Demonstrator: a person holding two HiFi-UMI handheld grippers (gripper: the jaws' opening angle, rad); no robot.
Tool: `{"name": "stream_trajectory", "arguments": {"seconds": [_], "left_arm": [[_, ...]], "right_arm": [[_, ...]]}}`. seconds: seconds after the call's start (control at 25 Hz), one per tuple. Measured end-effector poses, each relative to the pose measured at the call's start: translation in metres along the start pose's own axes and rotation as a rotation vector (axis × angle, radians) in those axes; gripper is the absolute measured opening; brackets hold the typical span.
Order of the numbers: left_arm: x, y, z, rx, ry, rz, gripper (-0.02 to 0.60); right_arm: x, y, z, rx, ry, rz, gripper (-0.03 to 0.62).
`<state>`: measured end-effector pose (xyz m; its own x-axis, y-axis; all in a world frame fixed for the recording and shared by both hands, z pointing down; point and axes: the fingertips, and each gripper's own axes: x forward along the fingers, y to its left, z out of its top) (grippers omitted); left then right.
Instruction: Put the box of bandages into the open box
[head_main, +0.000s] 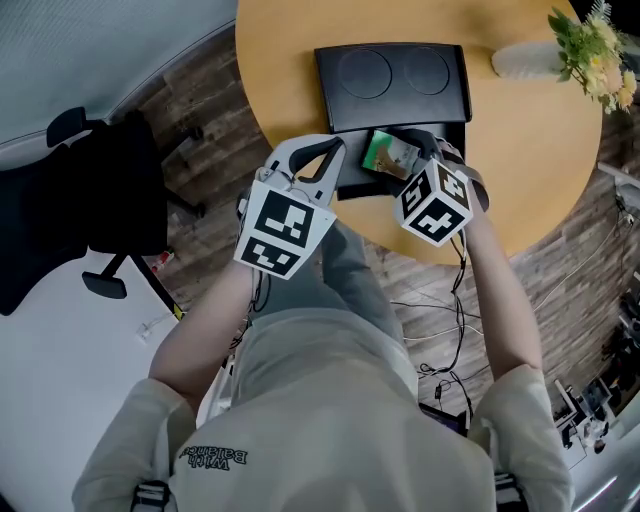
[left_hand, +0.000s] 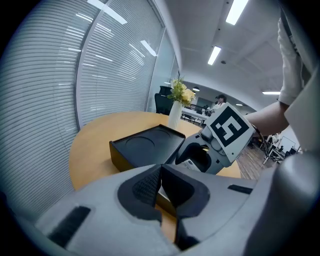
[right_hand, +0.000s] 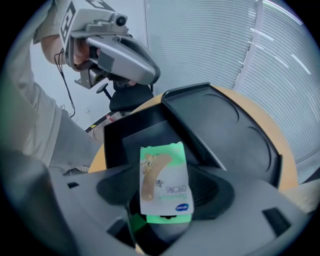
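The green and white box of bandages (head_main: 388, 153) (right_hand: 164, 180) is clamped between the jaws of my right gripper (head_main: 415, 148) (right_hand: 165, 192), label up. It hangs just over the black open box (head_main: 350, 186) (right_hand: 132, 135), which sits at the near edge of the round table. The box's lid (head_main: 392, 85) (right_hand: 225, 125) (left_hand: 147, 145), with two round recesses, lies flat behind it. My left gripper (head_main: 332, 160) (left_hand: 160, 187) hovers at the box's left front corner, jaws shut with nothing between them. It also shows at upper left in the right gripper view (right_hand: 145, 72).
A white vase (head_main: 525, 60) (left_hand: 175, 114) with yellow flowers (head_main: 592, 50) stands at the table's far right. A black office chair (head_main: 90, 200) is on the floor to the left. Cables (head_main: 440, 330) trail across the wood floor to my right.
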<state>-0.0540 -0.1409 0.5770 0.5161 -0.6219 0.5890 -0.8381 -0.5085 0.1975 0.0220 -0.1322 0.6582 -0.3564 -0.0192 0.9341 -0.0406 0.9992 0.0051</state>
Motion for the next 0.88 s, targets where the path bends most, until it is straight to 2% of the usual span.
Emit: {"name": "stream_trajectory", "arguments": {"seconds": [0.32, 0.52, 0.88], "left_arm": [[-0.020, -0.001, 0.027, 0.034, -0.041, 0.020, 0.023], [-0.036, 0.000, 0.050, 0.075, -0.077, 0.037, 0.023], [-0.068, -0.007, 0.111, 0.163, -0.158, 0.056, 0.023]], "right_arm": [[-0.033, -0.002, 0.013, 0.049, -0.045, -0.053, 0.291], [-0.070, -0.015, 0.028, 0.064, -0.095, -0.158, 0.291], [-0.152, -0.038, 0.047, 0.221, -0.272, -0.343, 0.290]]}}
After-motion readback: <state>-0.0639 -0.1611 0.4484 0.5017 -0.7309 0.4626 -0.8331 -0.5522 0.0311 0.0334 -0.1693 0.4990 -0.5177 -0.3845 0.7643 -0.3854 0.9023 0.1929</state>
